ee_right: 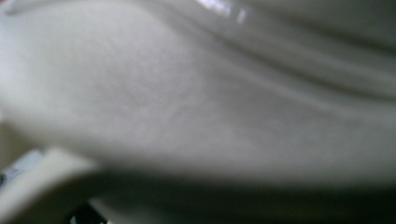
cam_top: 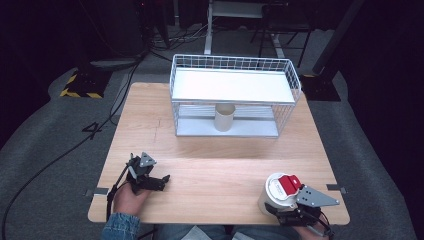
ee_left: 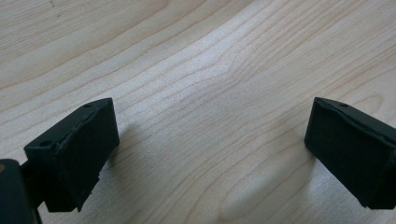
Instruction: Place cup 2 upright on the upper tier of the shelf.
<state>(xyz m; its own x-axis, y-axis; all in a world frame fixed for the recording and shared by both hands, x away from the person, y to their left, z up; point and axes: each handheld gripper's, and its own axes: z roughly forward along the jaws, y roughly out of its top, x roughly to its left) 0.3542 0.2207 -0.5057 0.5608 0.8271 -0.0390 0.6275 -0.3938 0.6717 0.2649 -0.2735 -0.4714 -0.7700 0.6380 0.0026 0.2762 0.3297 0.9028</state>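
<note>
My left gripper (cam_top: 164,182) rests low over the wooden table (cam_top: 225,160) at its front left. In the left gripper view (ee_left: 210,154) its black jaws stand wide apart with only bare wood between them. At the front right, my right gripper (cam_top: 286,201) sits against a white cup (cam_top: 270,197) that leans a little; a red part (cam_top: 289,183) lies over the cup's rim. The right gripper view is a close blur of the cup's white wall (ee_right: 187,102), which hides the jaws; the cup looks gripped.
A white wire rack (cam_top: 235,64) with a flat white shelf stands at the back of the table. A beige cup (cam_top: 224,116) stands upright on its lower level. A black cable (cam_top: 60,155) trails across the grey floor at the left.
</note>
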